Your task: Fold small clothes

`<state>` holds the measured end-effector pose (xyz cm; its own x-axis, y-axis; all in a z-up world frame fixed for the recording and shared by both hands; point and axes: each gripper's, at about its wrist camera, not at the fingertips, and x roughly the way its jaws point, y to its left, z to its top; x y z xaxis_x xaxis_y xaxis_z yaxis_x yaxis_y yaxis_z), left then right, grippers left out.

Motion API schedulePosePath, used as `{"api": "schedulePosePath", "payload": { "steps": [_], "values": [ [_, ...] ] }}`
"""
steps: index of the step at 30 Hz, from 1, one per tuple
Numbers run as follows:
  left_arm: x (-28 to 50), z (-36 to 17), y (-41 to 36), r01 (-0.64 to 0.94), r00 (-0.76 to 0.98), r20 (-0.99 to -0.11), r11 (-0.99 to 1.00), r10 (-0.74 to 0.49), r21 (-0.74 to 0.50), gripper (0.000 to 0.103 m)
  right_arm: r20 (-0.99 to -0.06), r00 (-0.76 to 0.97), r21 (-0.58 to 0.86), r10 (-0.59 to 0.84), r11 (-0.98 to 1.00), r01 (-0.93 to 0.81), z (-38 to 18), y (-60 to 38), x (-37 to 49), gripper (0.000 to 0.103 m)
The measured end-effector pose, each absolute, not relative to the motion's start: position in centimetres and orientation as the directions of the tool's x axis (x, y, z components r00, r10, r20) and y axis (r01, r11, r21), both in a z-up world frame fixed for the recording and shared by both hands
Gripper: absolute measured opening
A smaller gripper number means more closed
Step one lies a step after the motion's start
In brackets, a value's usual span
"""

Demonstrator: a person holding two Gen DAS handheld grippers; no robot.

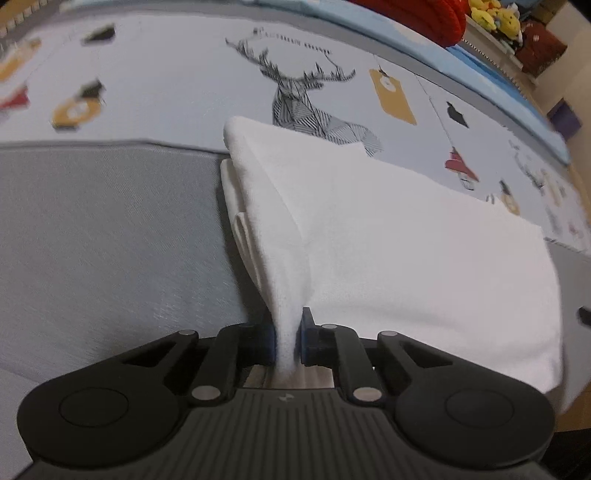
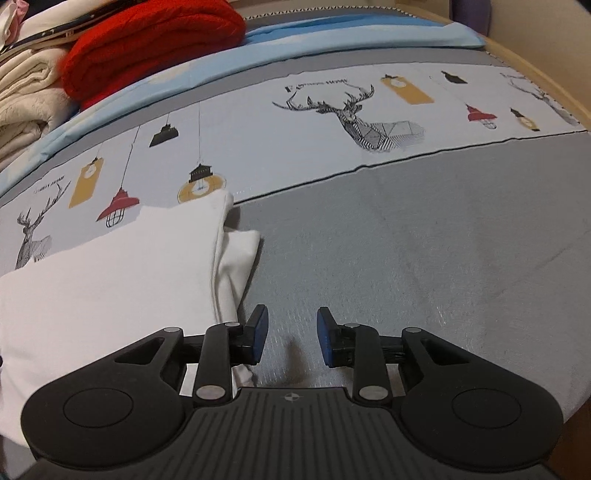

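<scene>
A white garment [image 1: 388, 236] lies partly folded on the bed, its left edge doubled over in layers. My left gripper [image 1: 288, 338] is shut on a pinch of that white cloth at its near edge, and the fabric rises in a ridge from between the blue pads. In the right wrist view the same white garment [image 2: 110, 273] lies at the left, its folded edge just beside the left fingertip. My right gripper [image 2: 290, 334] stands open over the grey sheet with nothing between its blue pads [image 2: 325, 336].
The bed has a grey sheet [image 2: 424, 258] and a pale band printed with deer and lamps [image 2: 295, 122]. A folded red knit [image 2: 147, 40] and cream clothes [image 2: 26, 92] are stacked at the far left. Yellow plush toys [image 1: 495, 16] sit beyond the bed.
</scene>
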<state>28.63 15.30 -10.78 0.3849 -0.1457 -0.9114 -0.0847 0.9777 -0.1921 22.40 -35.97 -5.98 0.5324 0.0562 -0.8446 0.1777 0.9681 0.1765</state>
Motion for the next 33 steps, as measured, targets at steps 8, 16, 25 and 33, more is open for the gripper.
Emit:
{"api": "schedulePosePath", "payload": {
  "steps": [8, 16, 25, 33],
  "values": [
    [27.7, -9.5, 16.1, -0.156, 0.34, -0.917, 0.974, 0.208, 0.163, 0.012, -0.832, 0.549, 0.182, 0.076, 0.973, 0.142, -5.6, -34.5, 22.5, 0.03],
    [27.7, -6.2, 15.9, -0.197, 0.399, -0.903, 0.977, 0.159, 0.085, 0.012, -0.822, 0.56, 0.206, 0.102, 0.97, 0.126, -5.1, -34.9, 22.0, 0.03],
    [28.5, -1.5, 9.0, -0.042, 0.505, -0.815, 0.935, -0.284, -0.352, 0.011, -0.802, 0.586, 0.23, 0.119, 0.966, 0.119, -4.6, -35.8, 21.6, 0.03],
    [31.1, -2.2, -2.7, 0.048, 0.458, -0.759, 0.866, -0.462, -0.498, 0.011, -0.794, 0.592, 0.246, 0.138, 0.963, 0.106, -4.1, -35.9, 21.4, 0.03]
  ]
}}
